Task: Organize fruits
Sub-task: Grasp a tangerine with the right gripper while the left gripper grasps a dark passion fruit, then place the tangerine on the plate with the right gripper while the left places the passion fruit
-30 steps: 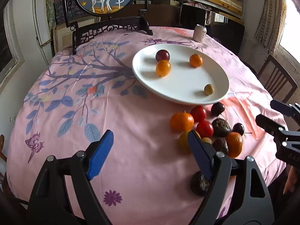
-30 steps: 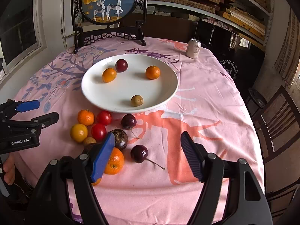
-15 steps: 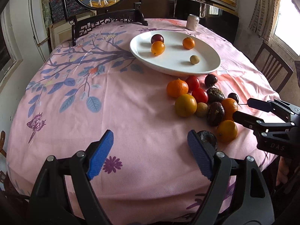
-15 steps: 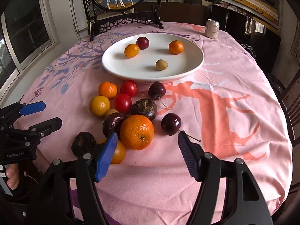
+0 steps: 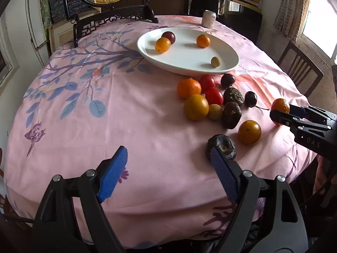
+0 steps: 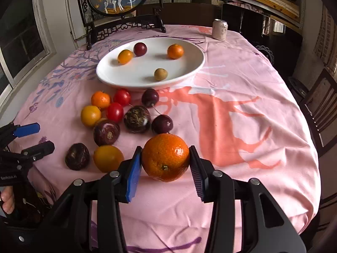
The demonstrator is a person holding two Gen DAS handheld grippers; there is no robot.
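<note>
Soft daylight, window glare, sharp centre, fisheye-warped edges

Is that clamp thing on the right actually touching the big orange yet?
Touching. In the right wrist view, the right gripper has just been closing, and both pads meet the sides of the big orange with no gap, while it sits on the pink tablecloth.

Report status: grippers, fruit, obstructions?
Right gripper jaws just closing, pads on the orange. Left gripper open, empty. Four fruits on the plate. Cherry close behind the orange.
</note>
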